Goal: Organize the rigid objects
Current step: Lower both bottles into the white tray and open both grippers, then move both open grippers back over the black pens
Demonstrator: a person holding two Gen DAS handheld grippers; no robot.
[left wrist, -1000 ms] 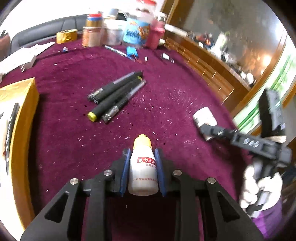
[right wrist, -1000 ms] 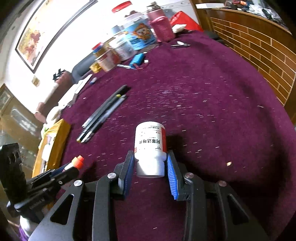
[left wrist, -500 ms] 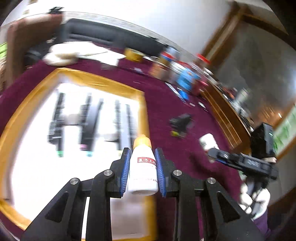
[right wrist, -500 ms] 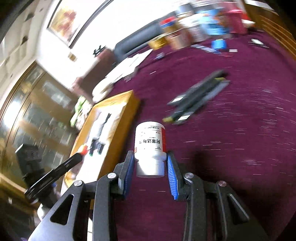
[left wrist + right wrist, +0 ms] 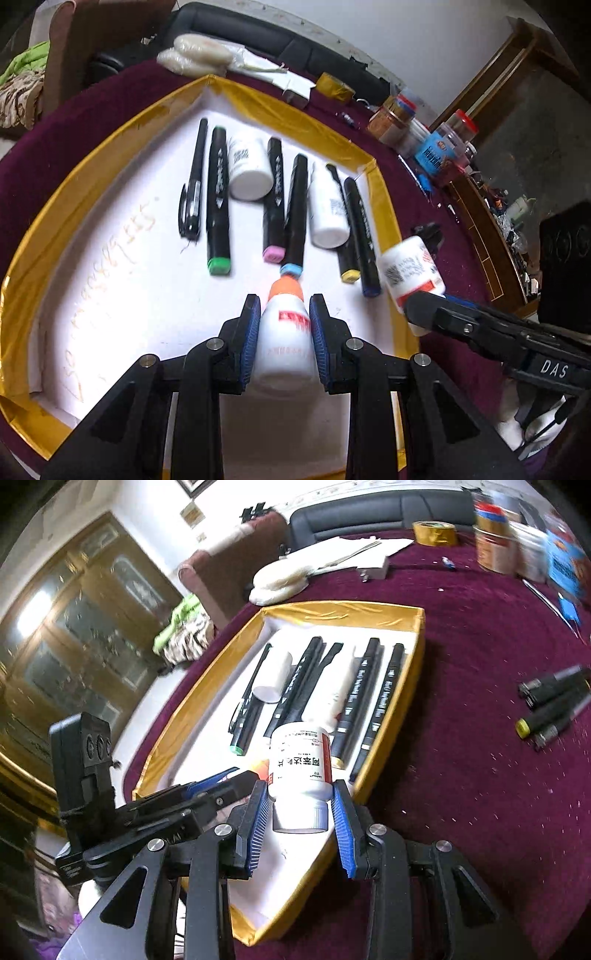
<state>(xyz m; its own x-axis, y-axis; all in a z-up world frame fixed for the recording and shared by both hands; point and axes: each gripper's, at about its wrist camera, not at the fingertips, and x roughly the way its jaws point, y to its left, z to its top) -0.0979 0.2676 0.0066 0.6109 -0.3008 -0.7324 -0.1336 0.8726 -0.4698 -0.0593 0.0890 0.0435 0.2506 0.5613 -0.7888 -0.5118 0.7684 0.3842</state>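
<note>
Over the gold-rimmed white-lined tray on the maroon cloth-covered table now, no longer above the bare cloth of a second ago. Left gripper: jaws closed on the small white squeeze bottle with orange cap, poised above the tray's open near end, cap close to a blue-ended marker. Right gripper: jaws clamped on the white pill bottle with red-banded label, hovering at the tray's right rim. Inside already: black markers and two white bottles in a row. Carry apparently finished; lowering and release remaining. Loose pens left on the cloth, well apart.
</note>
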